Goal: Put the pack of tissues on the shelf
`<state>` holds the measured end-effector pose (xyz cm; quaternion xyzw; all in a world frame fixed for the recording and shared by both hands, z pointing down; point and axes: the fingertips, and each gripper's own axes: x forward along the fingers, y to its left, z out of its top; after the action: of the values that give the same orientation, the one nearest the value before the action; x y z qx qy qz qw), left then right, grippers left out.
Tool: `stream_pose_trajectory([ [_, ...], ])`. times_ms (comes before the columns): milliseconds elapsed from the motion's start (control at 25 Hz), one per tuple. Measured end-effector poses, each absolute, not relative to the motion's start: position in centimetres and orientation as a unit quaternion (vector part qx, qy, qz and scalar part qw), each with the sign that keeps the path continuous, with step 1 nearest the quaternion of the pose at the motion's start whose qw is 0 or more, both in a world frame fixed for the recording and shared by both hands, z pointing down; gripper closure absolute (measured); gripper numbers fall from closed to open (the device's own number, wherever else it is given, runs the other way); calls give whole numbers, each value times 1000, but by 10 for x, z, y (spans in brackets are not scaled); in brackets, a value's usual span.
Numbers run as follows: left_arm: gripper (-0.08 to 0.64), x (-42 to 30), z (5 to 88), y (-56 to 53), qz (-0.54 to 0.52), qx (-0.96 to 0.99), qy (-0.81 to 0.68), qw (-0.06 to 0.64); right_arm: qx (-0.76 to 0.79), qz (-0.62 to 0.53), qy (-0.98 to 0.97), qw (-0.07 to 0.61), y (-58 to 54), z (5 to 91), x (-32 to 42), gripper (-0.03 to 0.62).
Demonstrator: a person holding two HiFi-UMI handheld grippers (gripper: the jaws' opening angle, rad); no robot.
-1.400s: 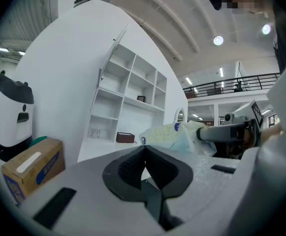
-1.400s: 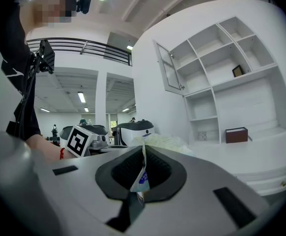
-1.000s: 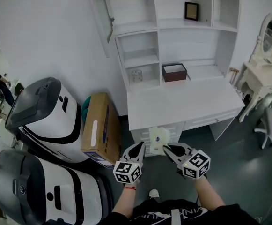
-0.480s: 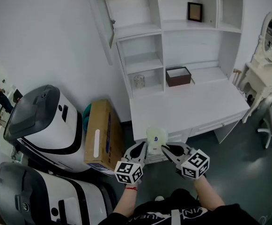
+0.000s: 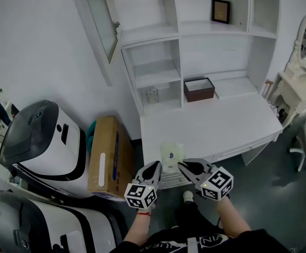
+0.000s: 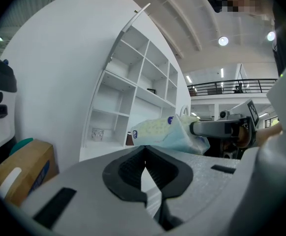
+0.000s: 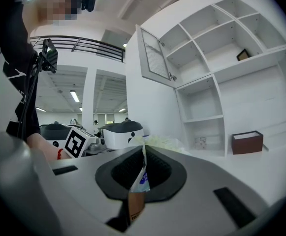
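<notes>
Pack of tissues [image 5: 172, 155] in the carrying step, not yet on the shelf [image 5: 160, 74].
The right hand-held gripper [image 5: 181, 166] is clamped on the wrapper edge and holds the pack in the air, just before the counter [image 5: 216, 123]. The left hand-held gripper [image 5: 157, 166] has its jaws together on nothing. The next move probably needs a reach forward and up.

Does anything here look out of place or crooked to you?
Only small things: the cabinet door hangs open beside the shelves, and the right gripper pinches the tissue pack just by its wrapper edge.
</notes>
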<state>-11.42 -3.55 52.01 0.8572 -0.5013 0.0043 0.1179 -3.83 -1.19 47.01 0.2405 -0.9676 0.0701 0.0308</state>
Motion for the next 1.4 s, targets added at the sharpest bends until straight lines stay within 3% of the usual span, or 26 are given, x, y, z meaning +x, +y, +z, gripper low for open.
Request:
stream_pose_trajectory([
  [600,554,-101,506,-200,4,857,-503,110,226,65,-972,22,-176,459,-31,586],
  [1400,554,-119,456,-296,-16,831,-551,74,159,-15,-987,16,-291,400,-56,586],
])
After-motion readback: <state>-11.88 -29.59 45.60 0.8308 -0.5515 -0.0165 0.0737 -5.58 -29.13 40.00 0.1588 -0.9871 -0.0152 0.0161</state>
